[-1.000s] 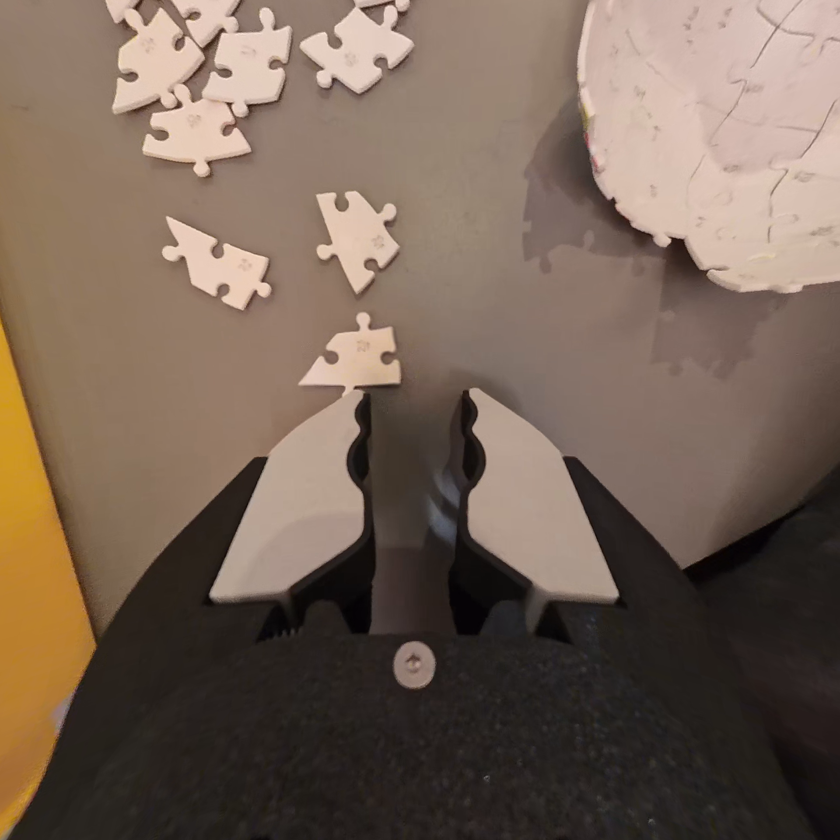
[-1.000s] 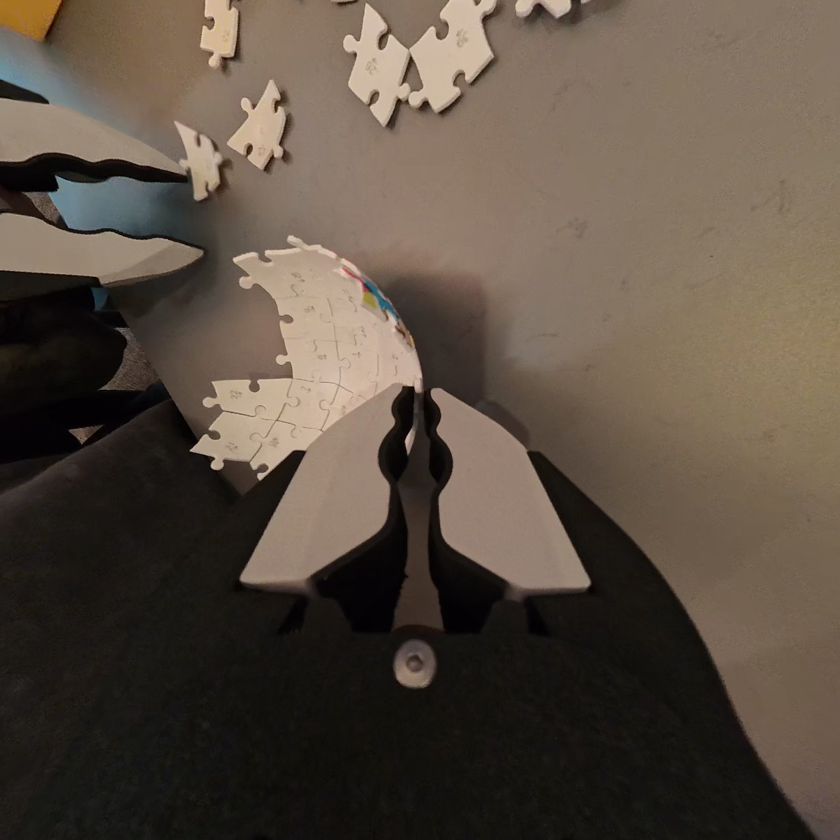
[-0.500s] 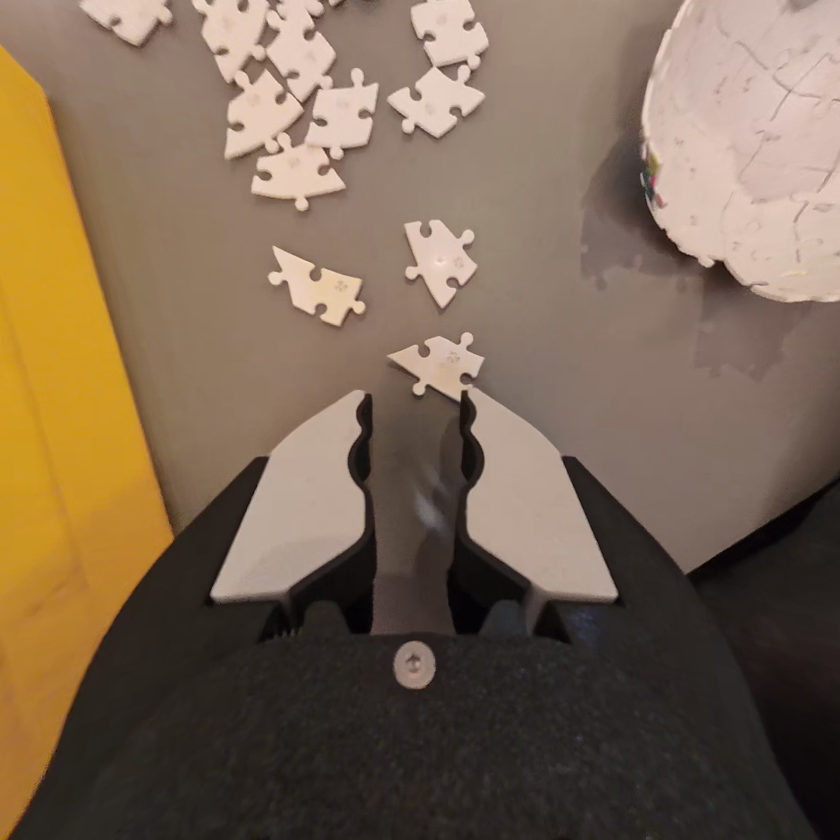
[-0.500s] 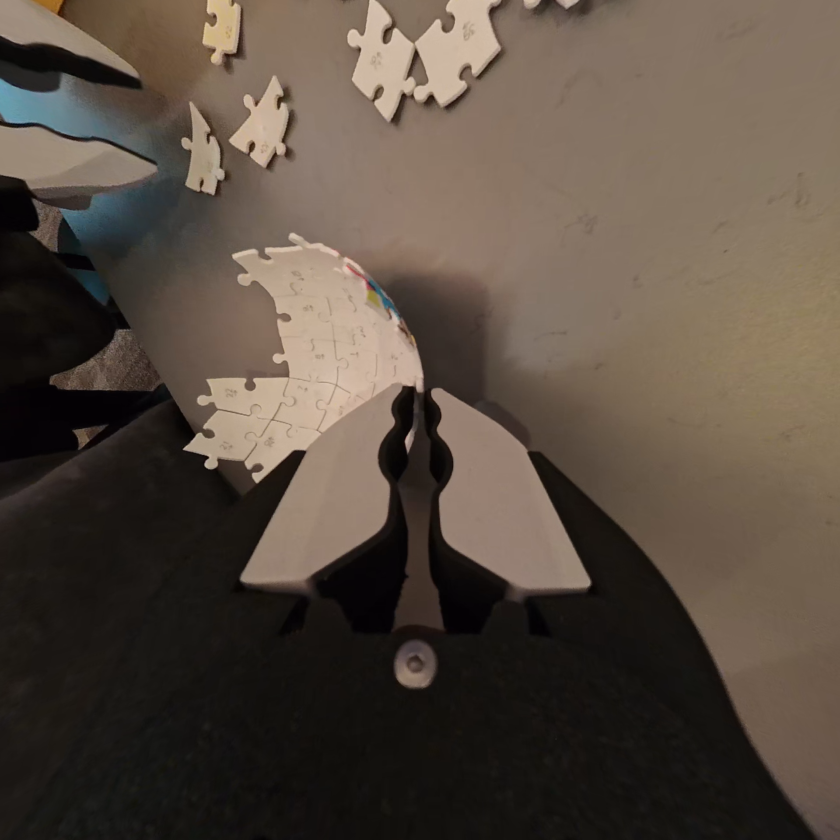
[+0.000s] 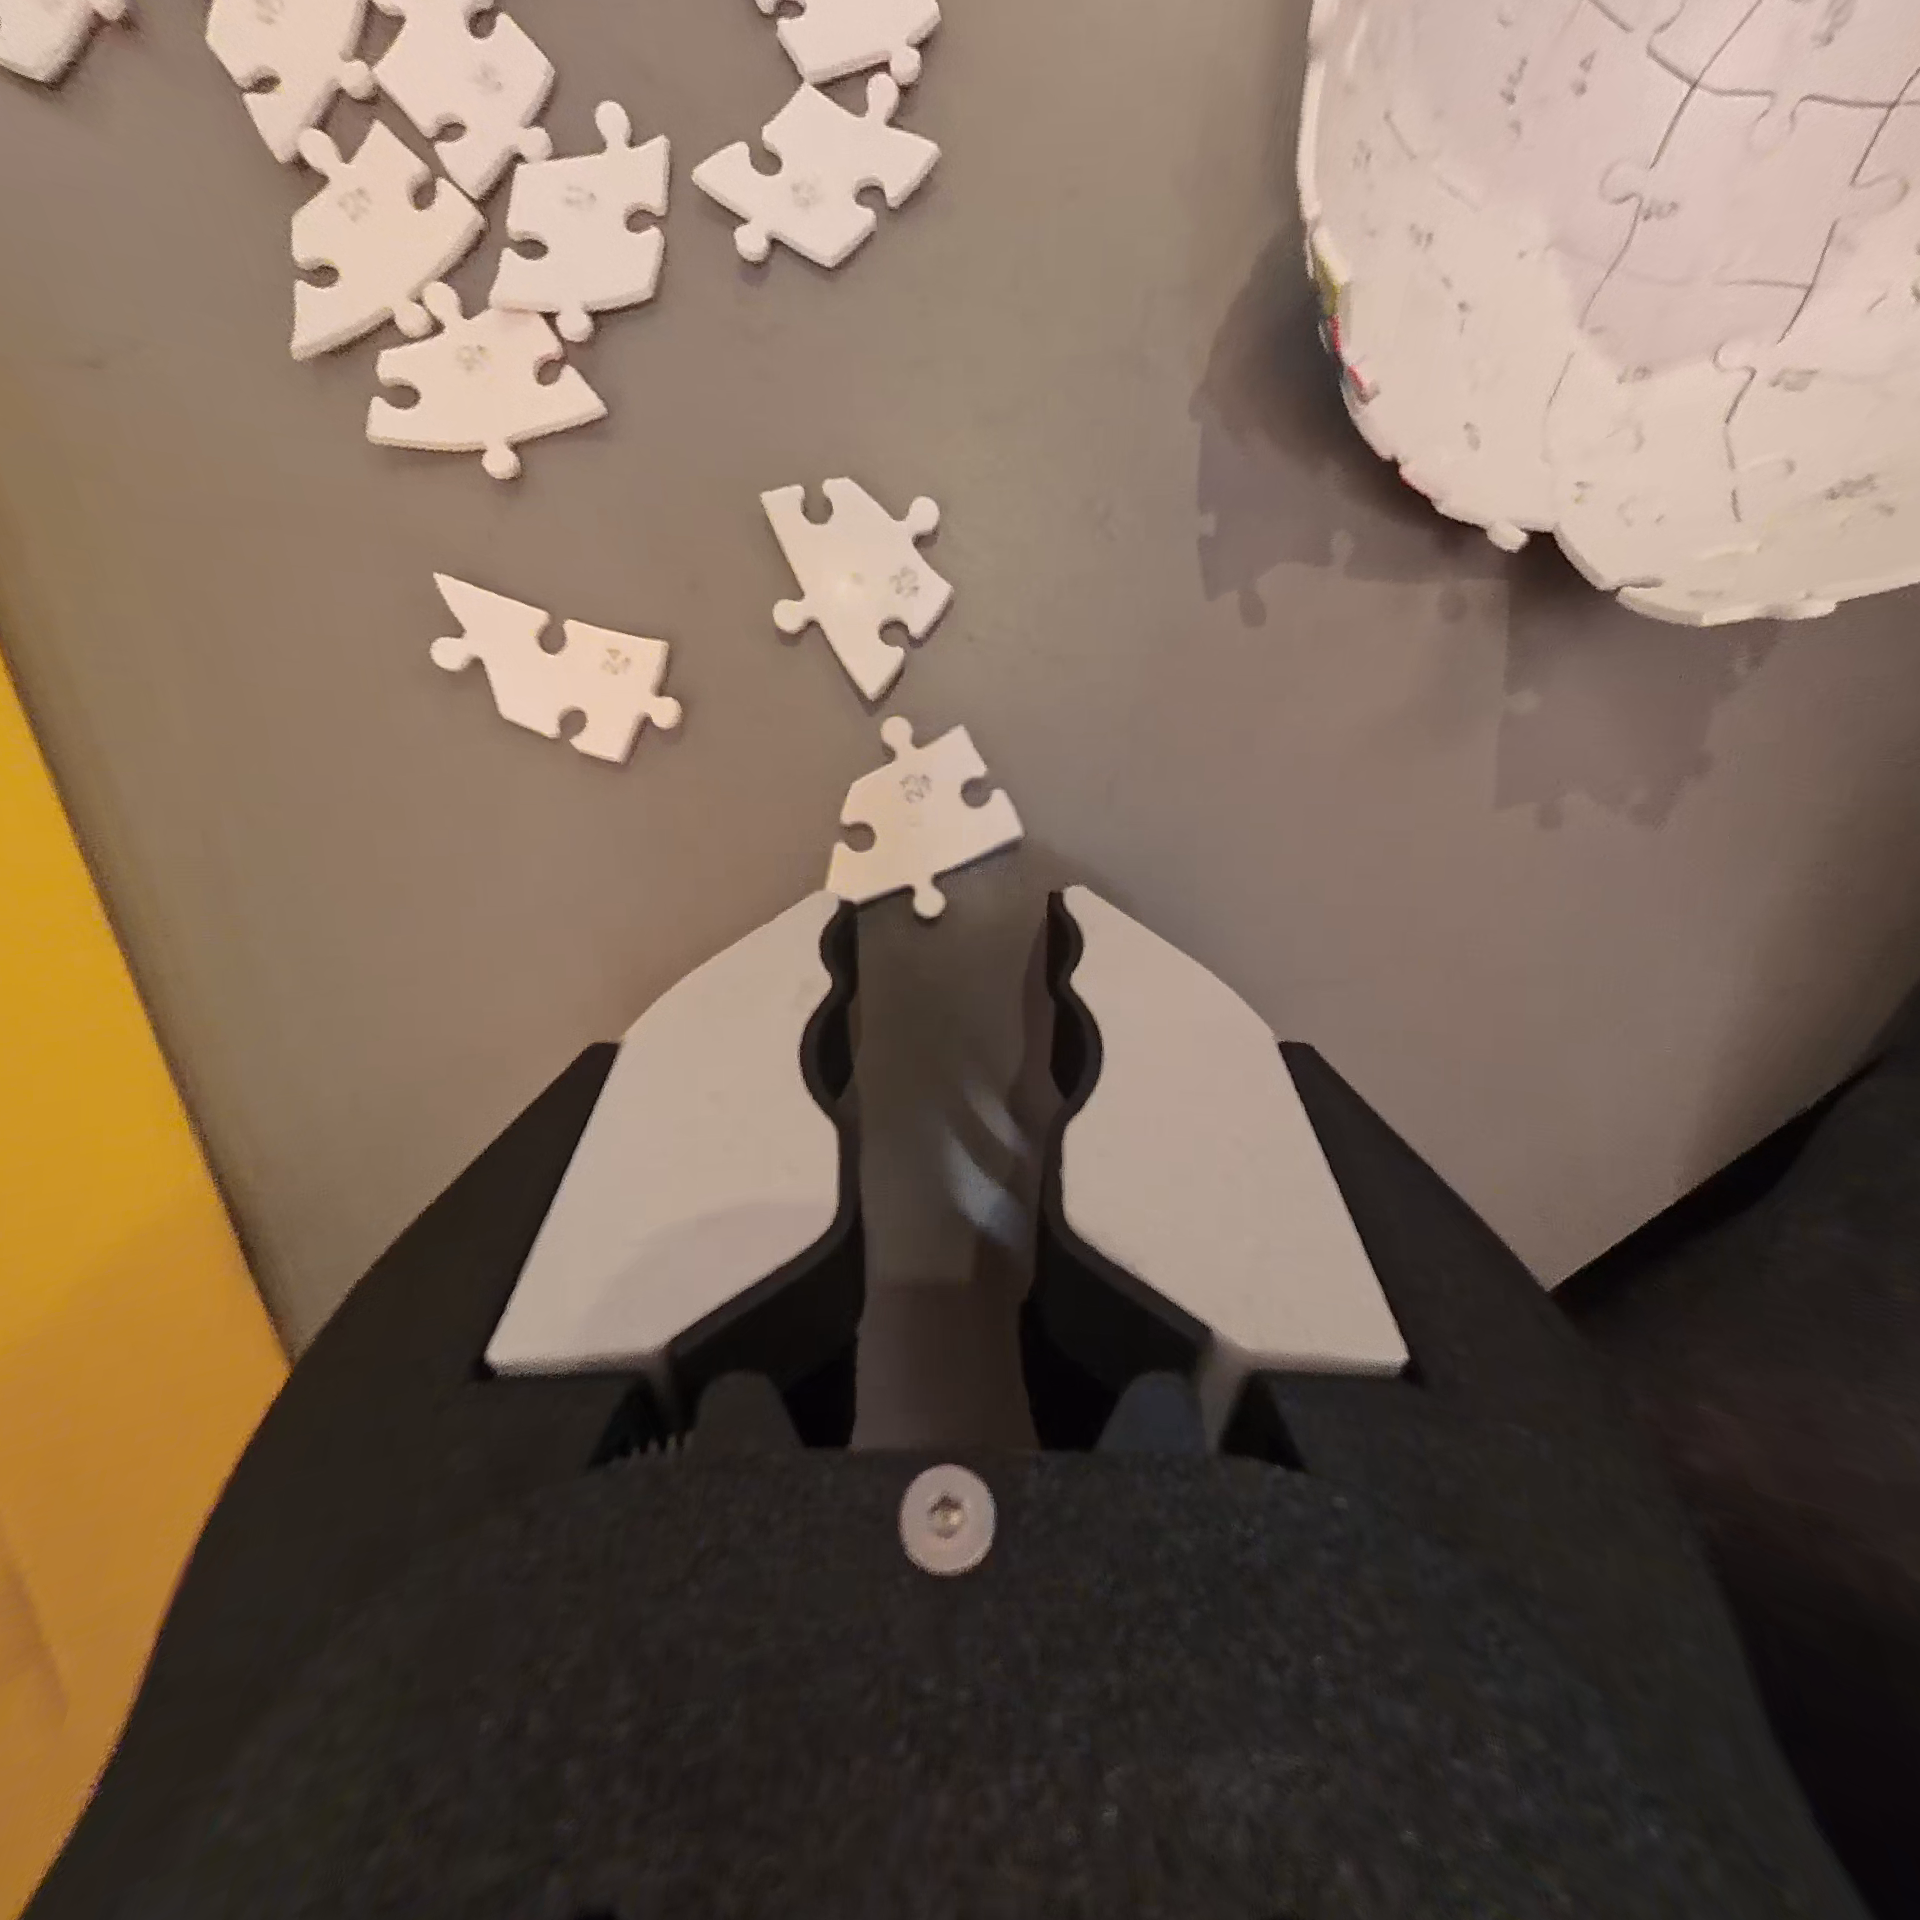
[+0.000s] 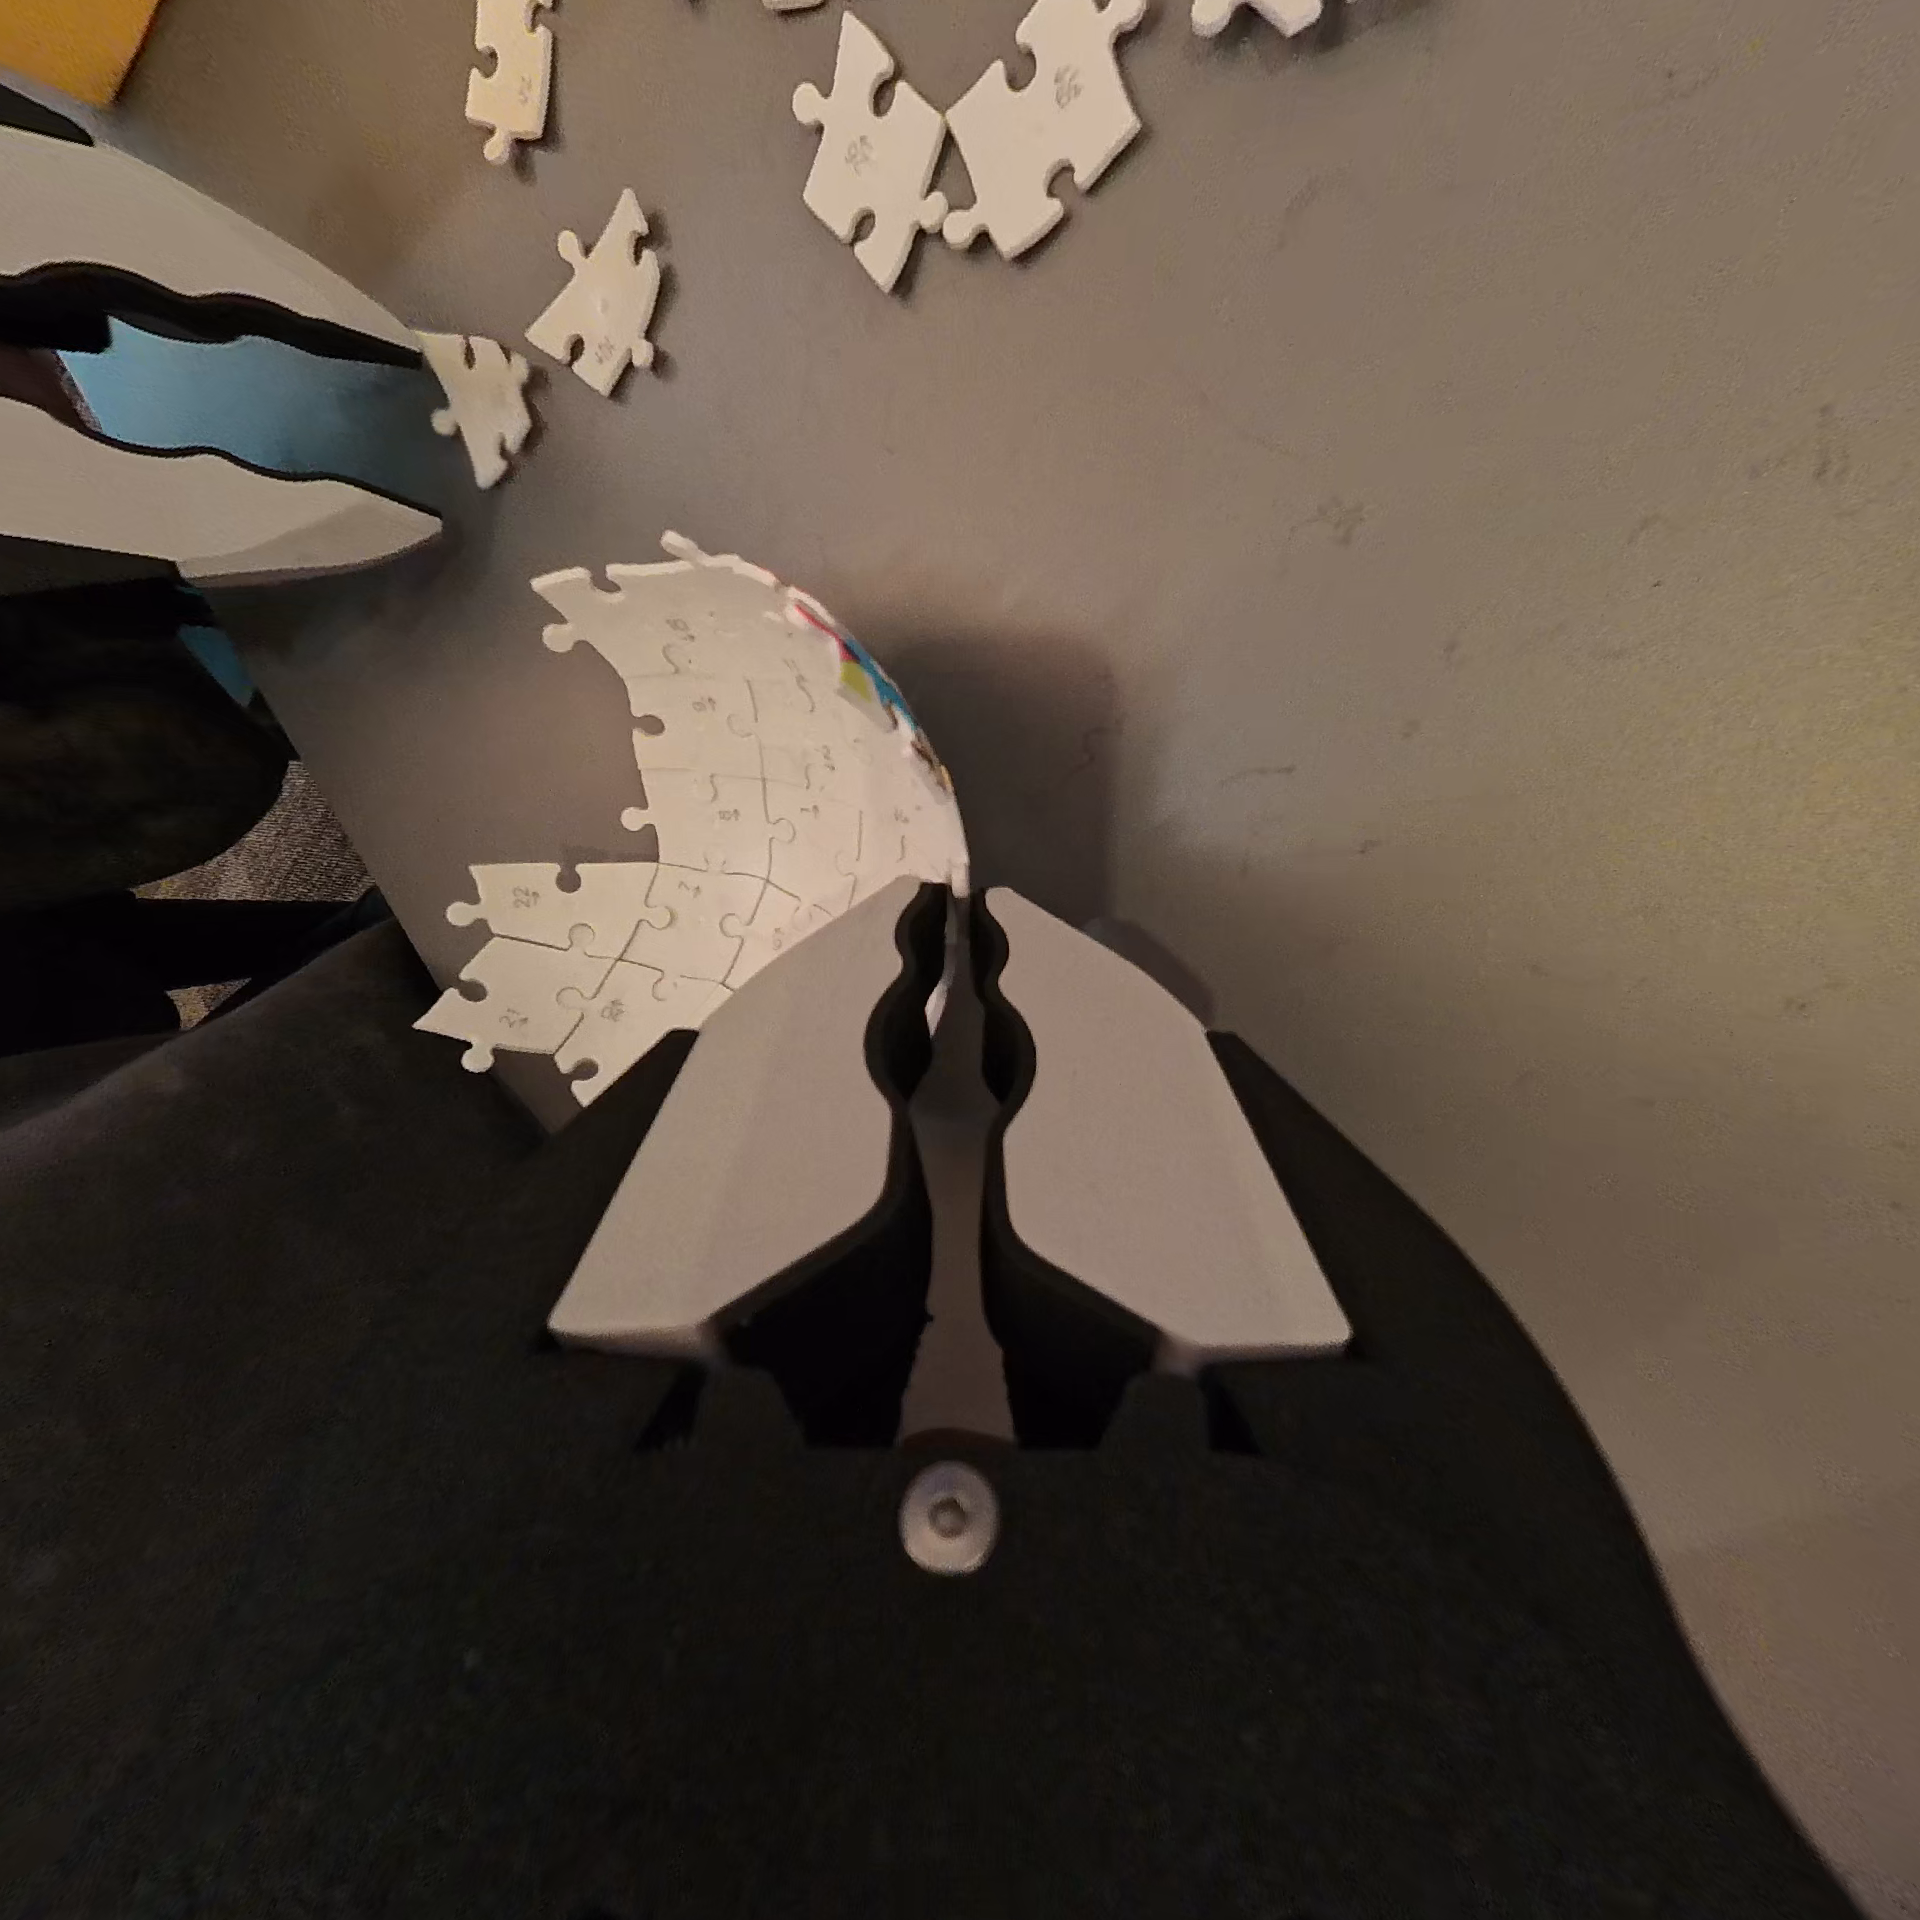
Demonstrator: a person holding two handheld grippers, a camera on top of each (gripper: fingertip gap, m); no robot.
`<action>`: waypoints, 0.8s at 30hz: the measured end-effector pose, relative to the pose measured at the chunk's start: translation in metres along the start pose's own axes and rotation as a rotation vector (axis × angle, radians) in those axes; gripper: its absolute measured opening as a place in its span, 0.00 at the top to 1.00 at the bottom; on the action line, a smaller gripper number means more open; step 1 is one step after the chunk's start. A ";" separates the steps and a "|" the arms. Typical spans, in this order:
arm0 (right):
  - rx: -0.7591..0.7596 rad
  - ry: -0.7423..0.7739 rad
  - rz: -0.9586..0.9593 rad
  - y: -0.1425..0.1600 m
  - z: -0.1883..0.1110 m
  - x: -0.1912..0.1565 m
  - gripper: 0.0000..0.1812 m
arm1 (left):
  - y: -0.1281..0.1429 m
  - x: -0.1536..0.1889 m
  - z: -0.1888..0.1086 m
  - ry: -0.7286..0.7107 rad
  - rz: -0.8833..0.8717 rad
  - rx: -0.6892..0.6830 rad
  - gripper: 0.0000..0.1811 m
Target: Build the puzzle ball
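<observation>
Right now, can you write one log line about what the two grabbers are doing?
left gripper: open, tips at nearest loose piece | right gripper: shut on partly built puzzle ball | other pieces on grey table

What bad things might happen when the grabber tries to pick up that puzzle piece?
The nearest loose piece lies flat on the grey table, so the open left gripper may just push it along instead of gripping it. The right gripper pinches only the thin edge of the half-built ball; a bump might pop joined pieces apart.
</observation>
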State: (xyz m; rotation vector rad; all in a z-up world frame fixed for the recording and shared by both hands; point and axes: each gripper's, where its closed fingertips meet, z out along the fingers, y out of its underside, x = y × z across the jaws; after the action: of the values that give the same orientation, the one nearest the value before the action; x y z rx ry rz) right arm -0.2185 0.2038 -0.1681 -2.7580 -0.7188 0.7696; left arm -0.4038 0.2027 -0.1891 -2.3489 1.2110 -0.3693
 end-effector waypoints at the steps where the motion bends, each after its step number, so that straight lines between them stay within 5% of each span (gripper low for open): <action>1: 0.000 -0.001 0.000 0.000 0.000 0.000 0.98 | -0.001 -0.003 -0.001 -0.023 0.009 0.006 0.81; 9: -0.002 -0.003 -0.008 0.000 0.001 -0.001 0.97 | -0.001 -0.022 0.001 -0.084 0.176 -0.014 0.76; 19: 0.001 -0.005 0.002 0.001 0.002 0.000 0.97 | 0.001 -0.001 -0.001 0.036 0.160 -0.026 0.82; 24: -0.003 -0.009 -0.003 0.001 0.003 -0.001 0.97 | -0.004 -0.008 -0.004 -0.022 0.166 0.004 0.79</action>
State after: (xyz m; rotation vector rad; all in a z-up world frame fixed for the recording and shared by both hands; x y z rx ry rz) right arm -0.2206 0.2030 -0.1706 -2.7575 -0.7271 0.7809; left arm -0.4074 0.2100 -0.1836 -2.2228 1.3817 -0.2885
